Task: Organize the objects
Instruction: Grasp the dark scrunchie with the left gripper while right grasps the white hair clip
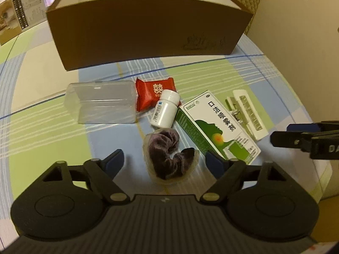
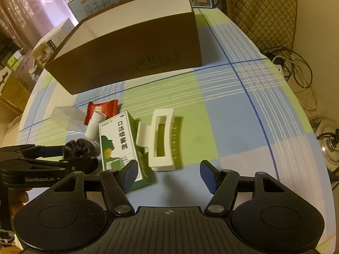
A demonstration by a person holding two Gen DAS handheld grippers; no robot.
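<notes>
Both tongs are spread wide and hold nothing: the left gripper (image 1: 164, 162) straddles the dark purple scrunchie (image 1: 169, 155), which lies in a thin clear wrapper on the plaid tablecloth (image 1: 53, 139), and the right gripper (image 2: 168, 174) hovers just short of the white claw hair clip (image 2: 157, 141). The loose items sit crowded together toward the near edge of the tabletop, in front of the open brown cardboard box (image 1: 146, 36) that stands farther back. The crowding is the main risk. The green-and-white spray box (image 1: 218, 127) lies just beside the scrunchie and touches, or nearly touches, the hair clip, so a closing finger could catch its corner and shove it. The white pill bottle (image 1: 165, 110) lies on its side and would probably roll if nudged, into the red candy packet (image 1: 155, 94) or the clear plastic case (image 1: 101, 104). The slippery wrapper may also slide out while the scrunchie is pinched. The two grippers work close together and could collide. The left view shows the scrunchie whole and the clear case in full. The right view half-hides both, but it alone shows the clip's open rectangular centre, the box's white inside, the bare cloth toward the right edge, and cables (image 2: 296, 63) beyond that edge.
</notes>
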